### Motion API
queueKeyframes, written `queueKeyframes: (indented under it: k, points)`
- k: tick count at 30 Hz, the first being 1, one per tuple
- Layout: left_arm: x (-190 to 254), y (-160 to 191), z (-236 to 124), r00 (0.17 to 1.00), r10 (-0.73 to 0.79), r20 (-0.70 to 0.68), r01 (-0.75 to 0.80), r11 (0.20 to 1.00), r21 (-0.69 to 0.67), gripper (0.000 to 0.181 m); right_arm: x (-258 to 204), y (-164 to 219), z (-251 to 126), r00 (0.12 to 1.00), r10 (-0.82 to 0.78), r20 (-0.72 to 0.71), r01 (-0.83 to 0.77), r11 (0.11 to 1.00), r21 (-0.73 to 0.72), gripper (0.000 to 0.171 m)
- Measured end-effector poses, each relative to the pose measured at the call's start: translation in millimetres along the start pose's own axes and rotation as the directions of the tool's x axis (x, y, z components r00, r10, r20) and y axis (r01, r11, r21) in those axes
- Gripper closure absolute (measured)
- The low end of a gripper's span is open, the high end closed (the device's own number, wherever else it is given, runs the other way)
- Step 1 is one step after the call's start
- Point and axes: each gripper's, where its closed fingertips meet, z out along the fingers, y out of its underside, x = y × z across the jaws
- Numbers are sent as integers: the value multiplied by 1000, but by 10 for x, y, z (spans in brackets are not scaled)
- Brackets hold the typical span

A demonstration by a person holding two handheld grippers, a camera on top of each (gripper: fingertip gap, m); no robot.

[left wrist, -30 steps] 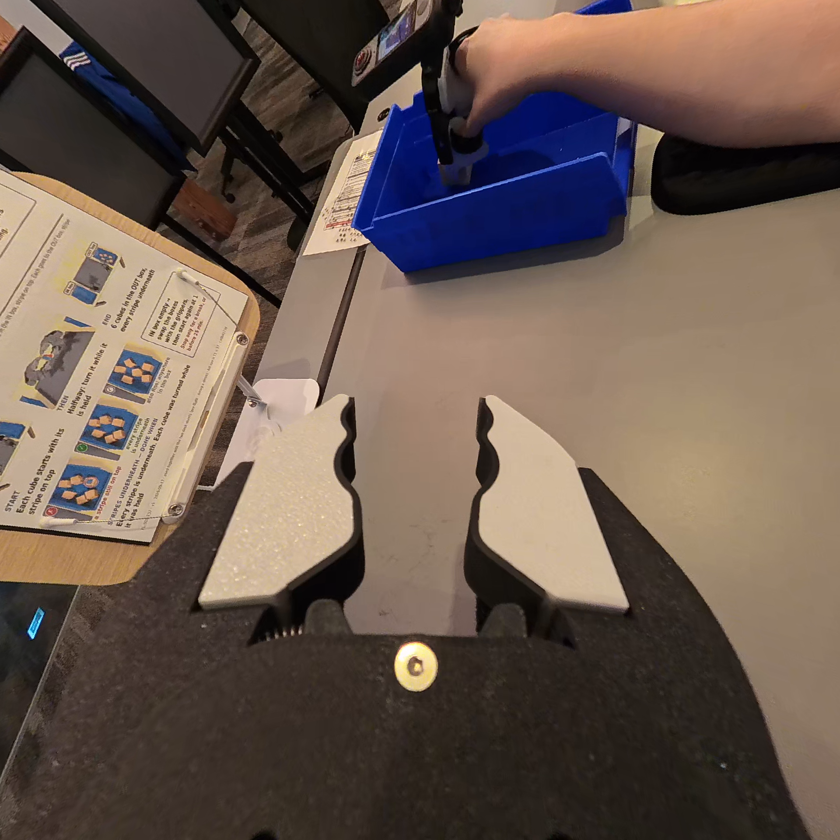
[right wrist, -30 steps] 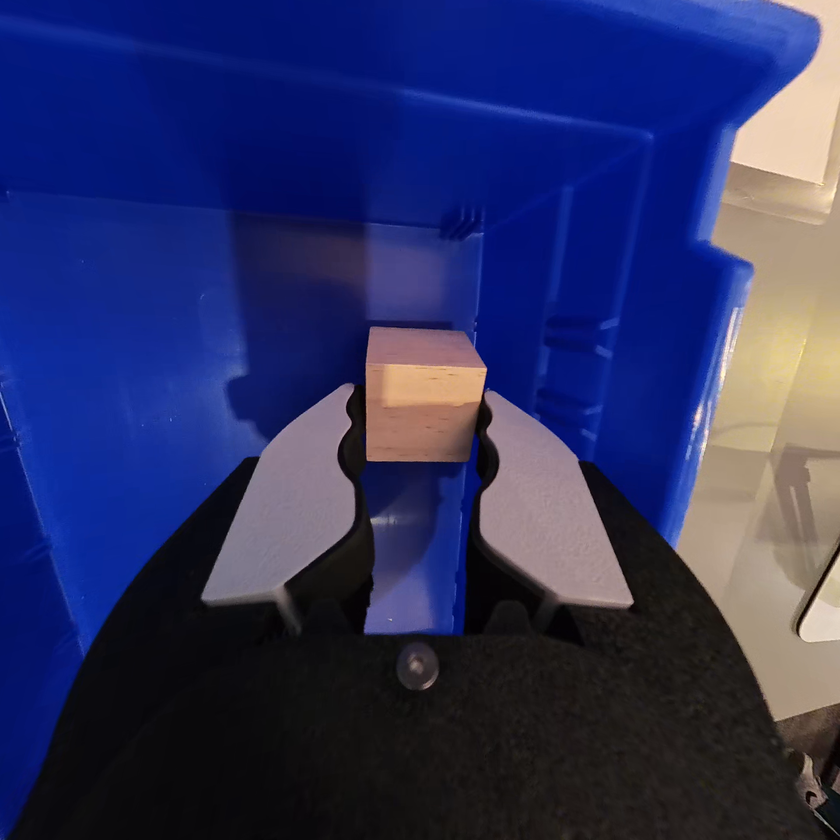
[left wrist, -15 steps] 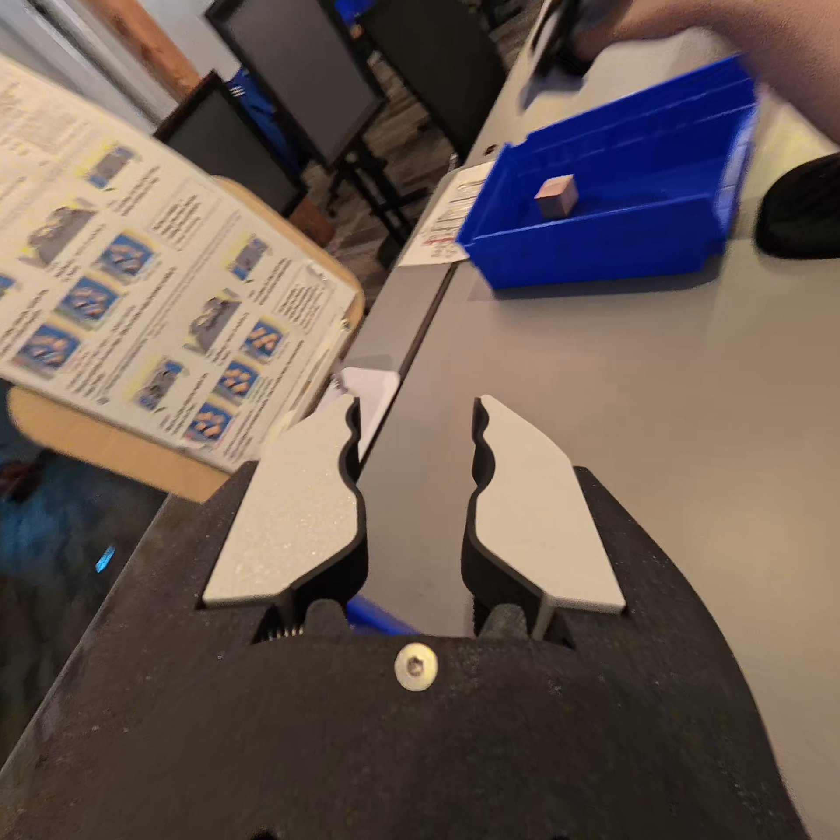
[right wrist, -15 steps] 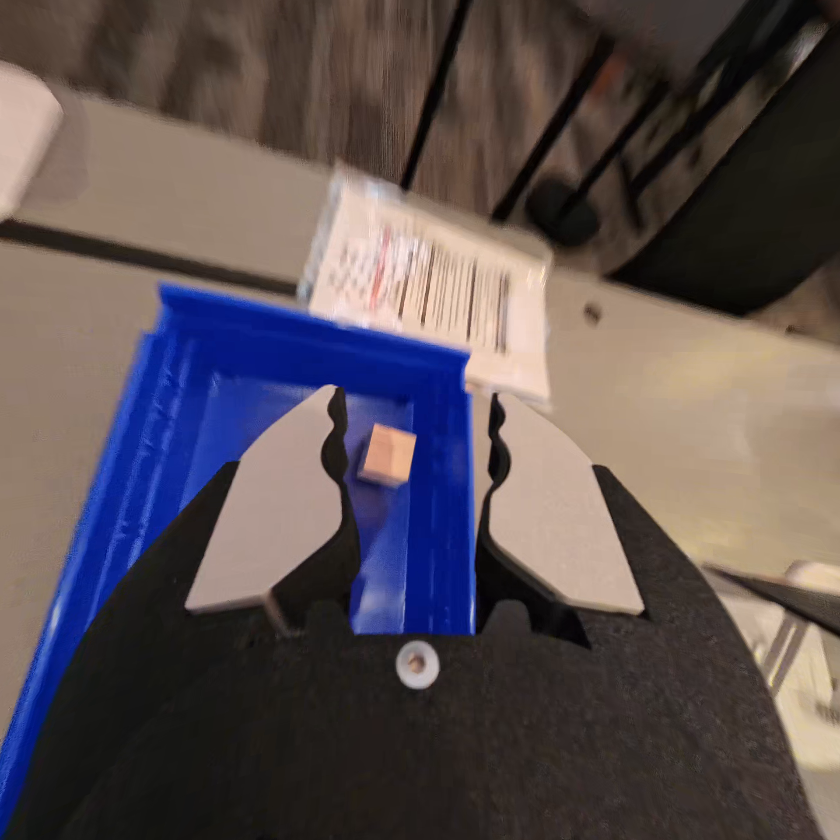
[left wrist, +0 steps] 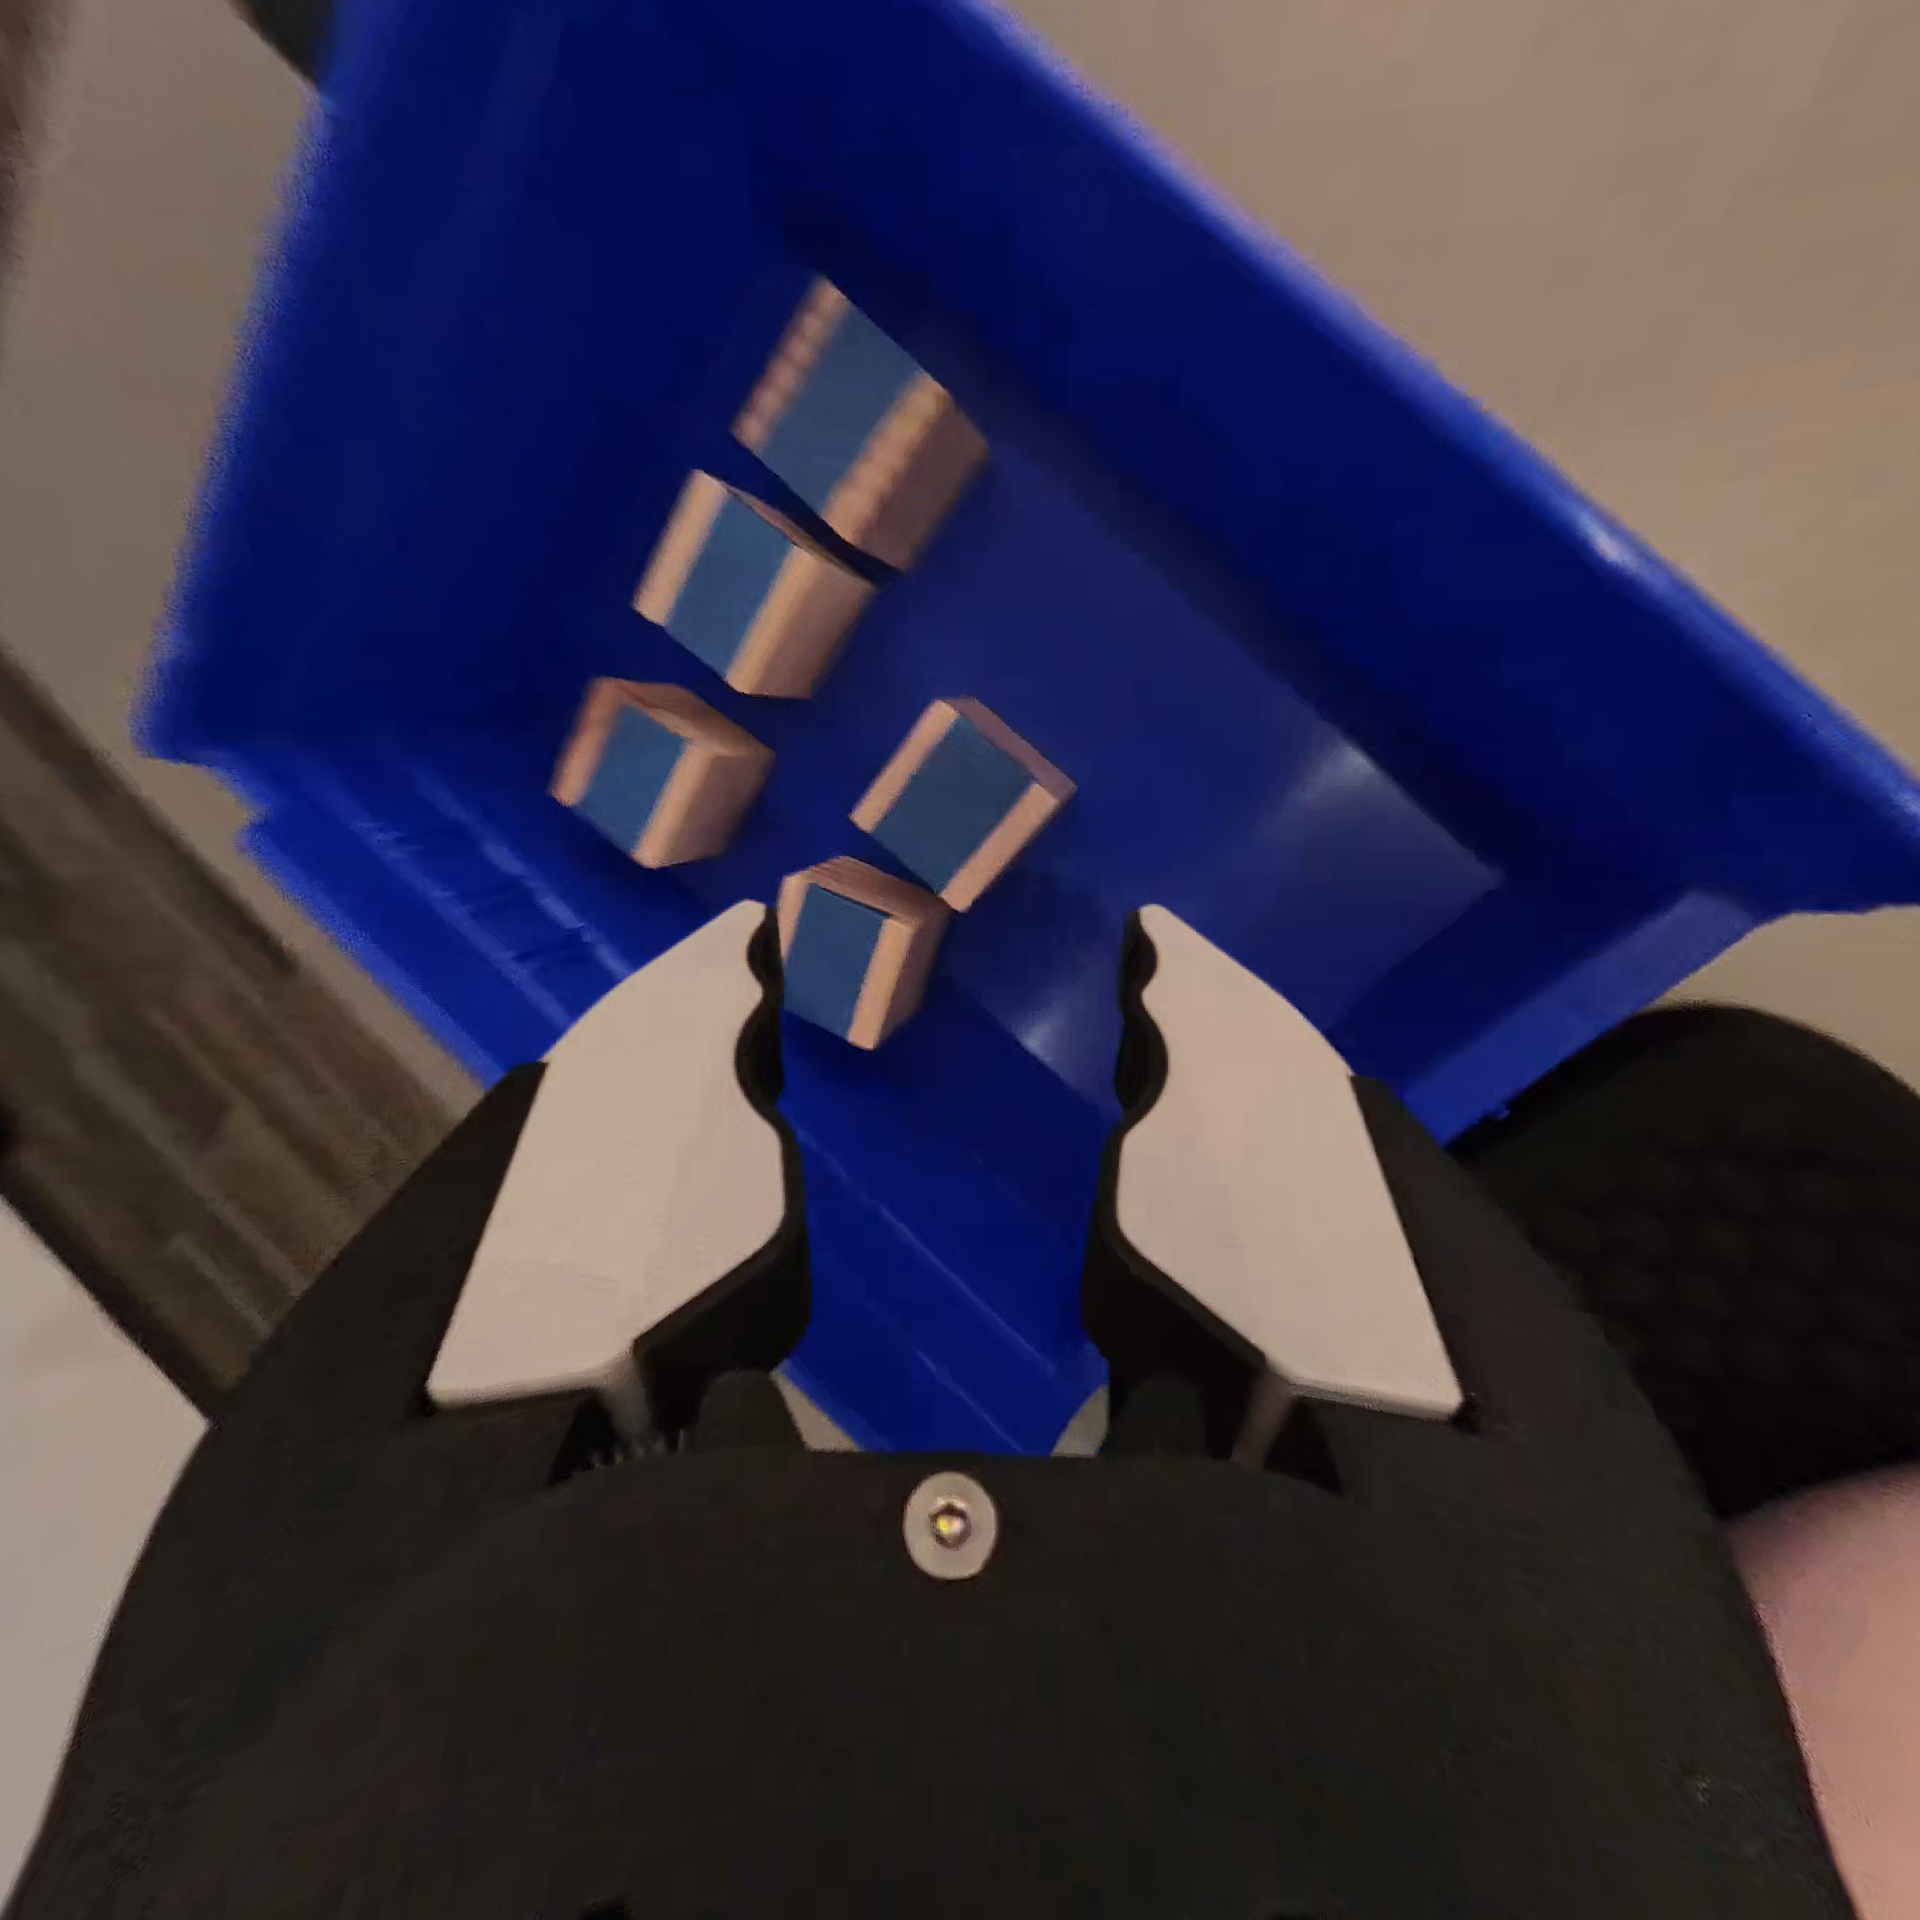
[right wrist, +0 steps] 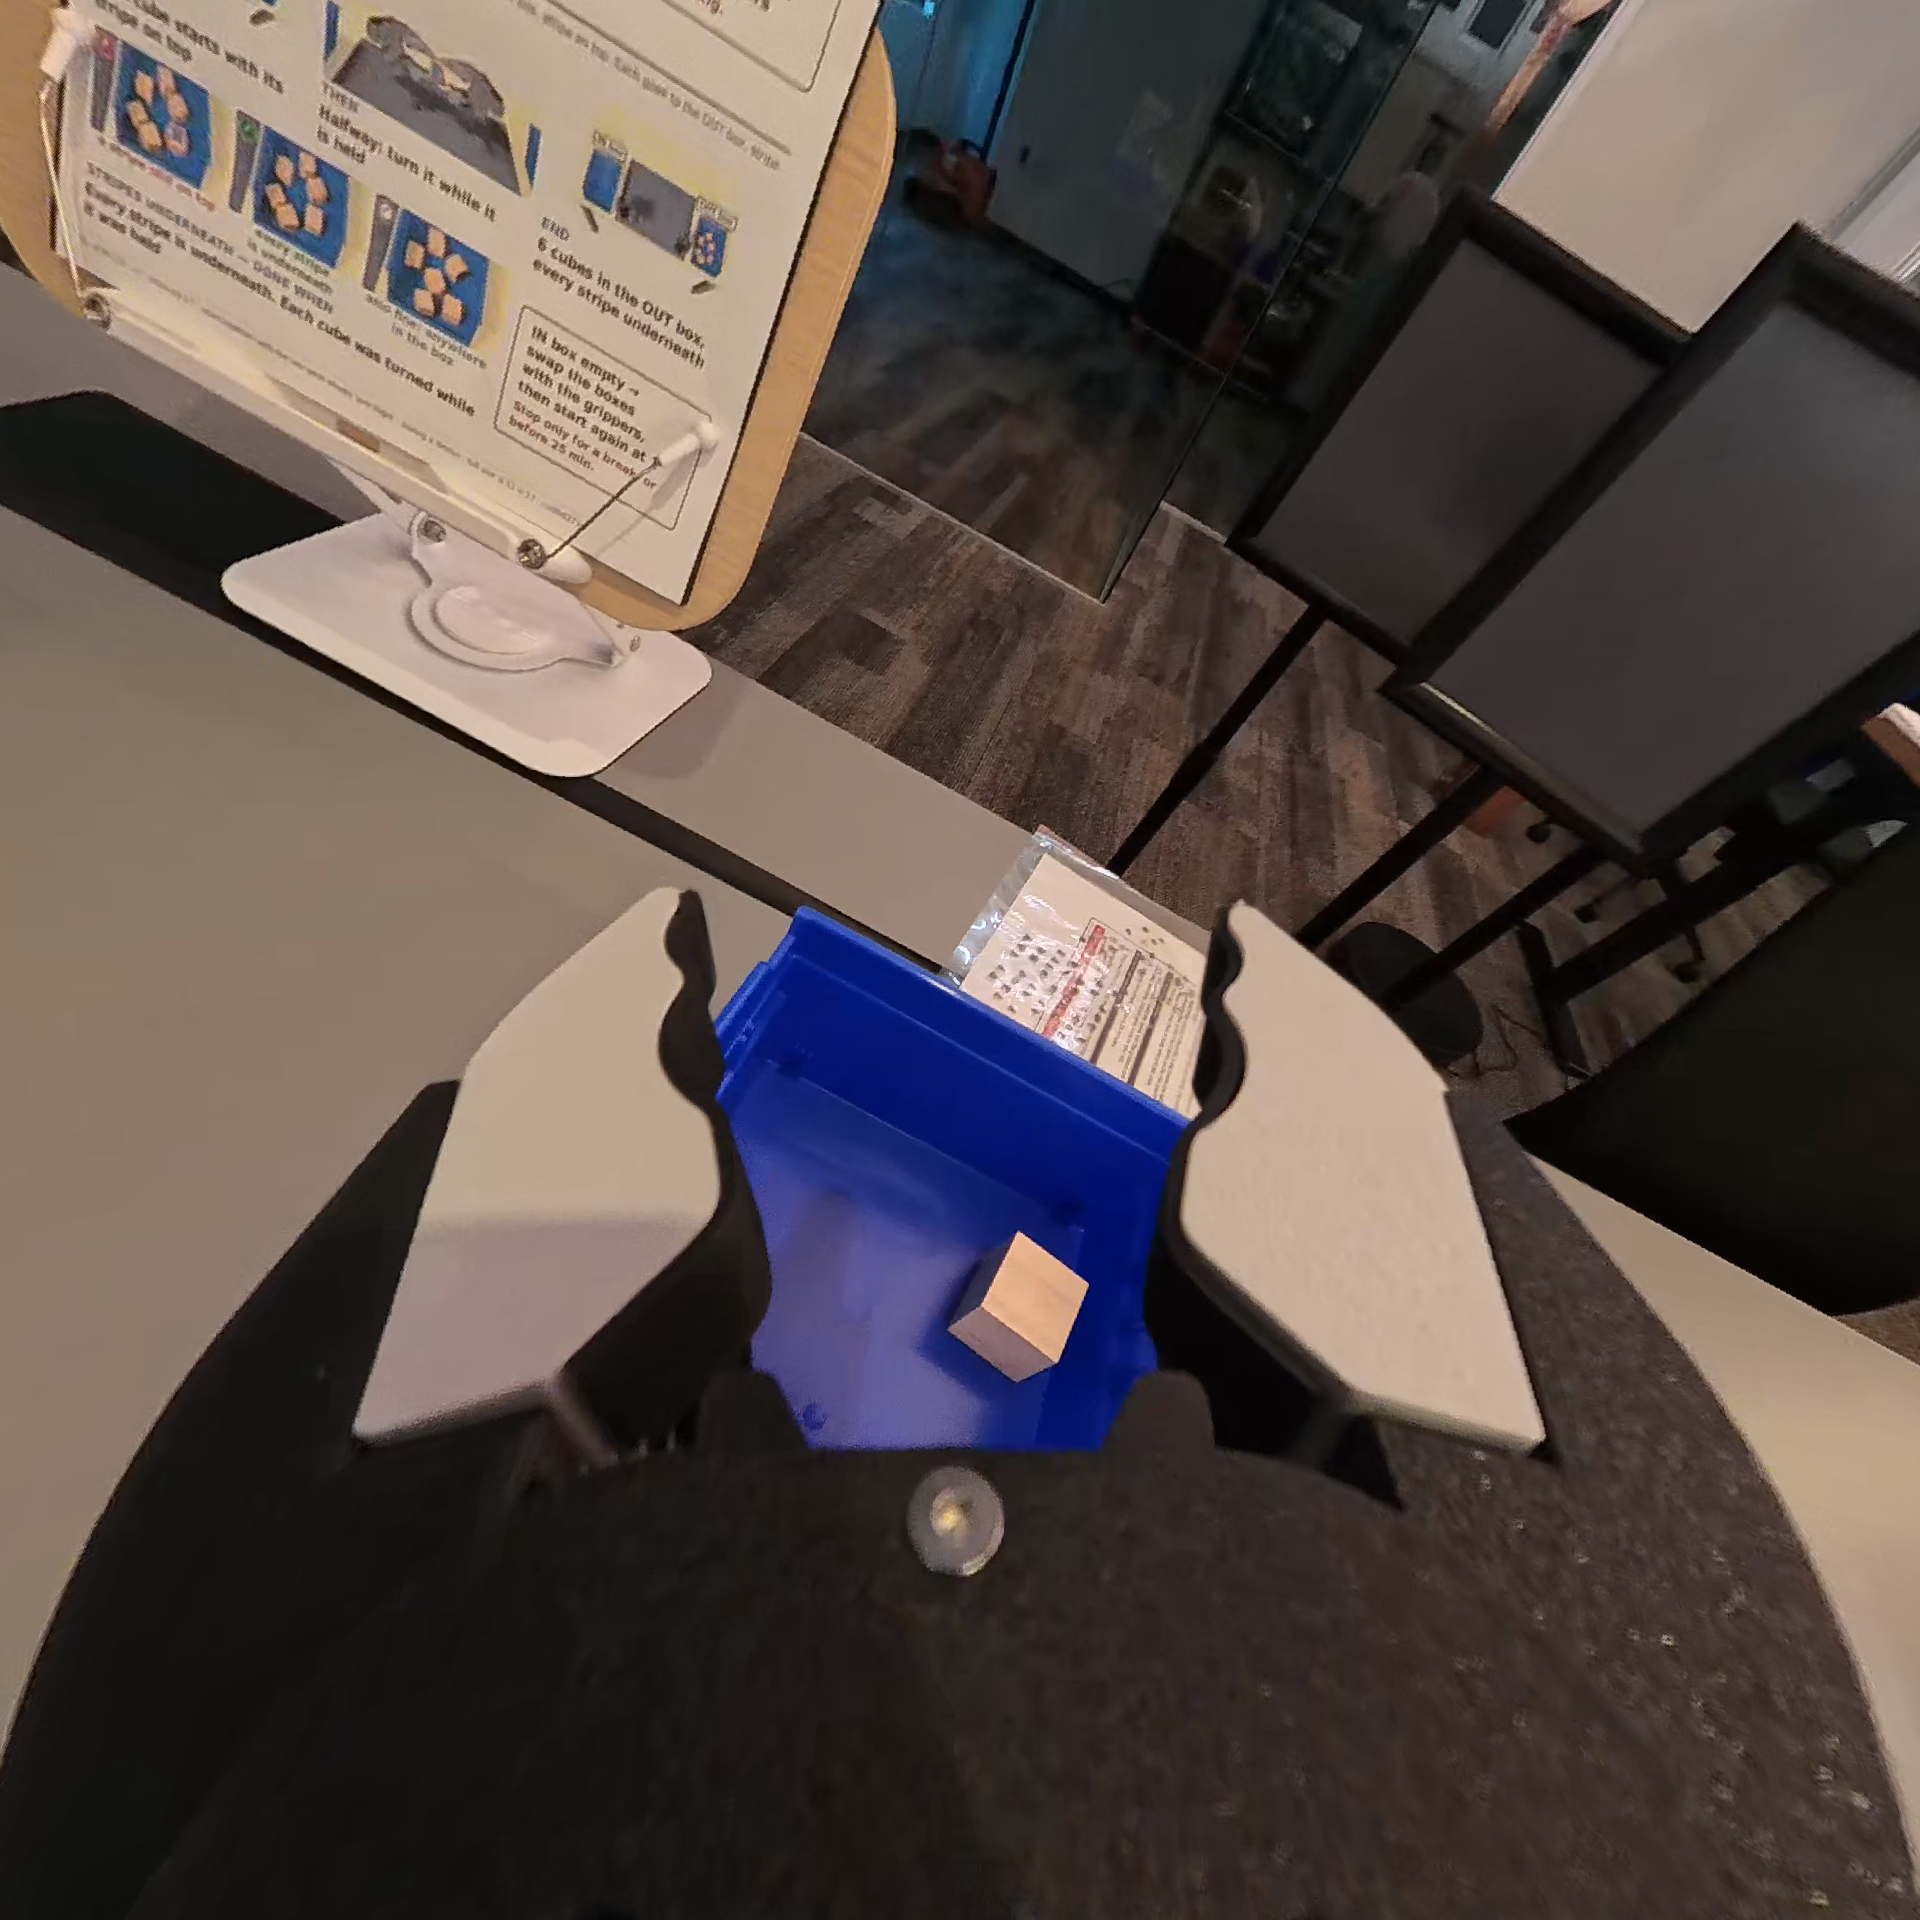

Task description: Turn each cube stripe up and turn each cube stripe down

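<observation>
Left gripper (left wrist: 945, 961) was held spread over five apparently stripe-up cubes (left wrist: 847, 956); right gripper (right wrist: 951, 997) spread above one plain-topped cube (right wrist: 1020, 1305).

left wrist view close above cube bin (left wrist: 499, 416), right wrist view higher, facing stand (right wrist: 468, 644)

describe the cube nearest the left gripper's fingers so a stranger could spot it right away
Start at the blue bin that the left gripper looks into, holding five wooden cubes with blue stripes up. The cube nearest the fingertips is the lowest in the view, just off the left finger. It alone sits between the open jaws.
</observation>
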Motion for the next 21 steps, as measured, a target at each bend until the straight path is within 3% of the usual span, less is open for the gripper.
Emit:
queueKeyframes:
  k: [4,12,21]
  points:
    - [72,22,308,993,11,-118,-13,1000,-16,118,-71,26,22,999,-2,32,2,1000,-14,82]
    - [75,-17,597,983,128,-134,-129,992,3,114,-307,71,125,992,-17,129,23,999,-47,82]
    - [42,152,897,978,112,-174,-130,987,-93,117,-457,147,232,985,-48,166,64,994,-93,83]
